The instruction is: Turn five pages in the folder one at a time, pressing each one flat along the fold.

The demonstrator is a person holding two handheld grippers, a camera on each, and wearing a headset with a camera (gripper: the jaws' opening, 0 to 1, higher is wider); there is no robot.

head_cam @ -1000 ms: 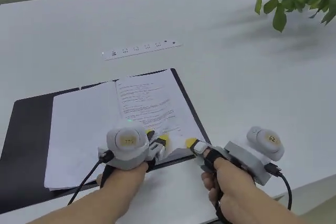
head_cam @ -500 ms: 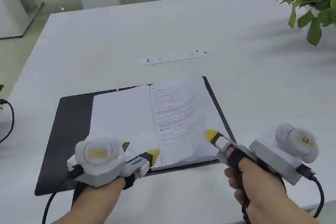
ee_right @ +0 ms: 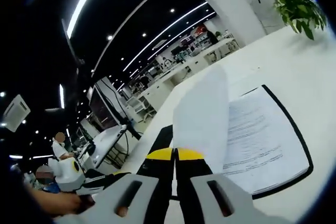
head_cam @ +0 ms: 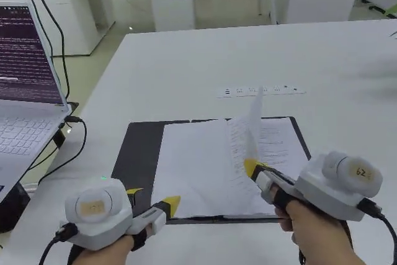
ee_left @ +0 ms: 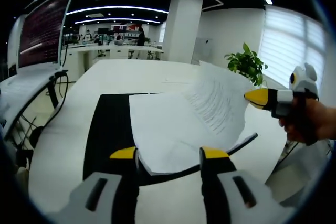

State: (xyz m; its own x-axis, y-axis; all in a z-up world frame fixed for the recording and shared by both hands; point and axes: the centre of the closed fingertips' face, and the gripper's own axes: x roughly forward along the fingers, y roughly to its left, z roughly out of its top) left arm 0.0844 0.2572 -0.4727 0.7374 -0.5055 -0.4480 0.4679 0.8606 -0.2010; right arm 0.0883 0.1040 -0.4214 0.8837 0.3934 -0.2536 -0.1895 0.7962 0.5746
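Now a black folder lies open on the white bench, a power strip beyond it and a laptop to its left. The right gripper has its fingers clamped on one page standing over the folder; the left gripper, fingers spread, hovers at its near edge.

Count, head view unless noted:
- one open black folder on one white tabletop
- one raised printed paper page
- two yellow-tipped grey tongs: left tongs, right tongs
- one white power strip, far
- one open laptop, far left
- one green leafy plant, left gripper view
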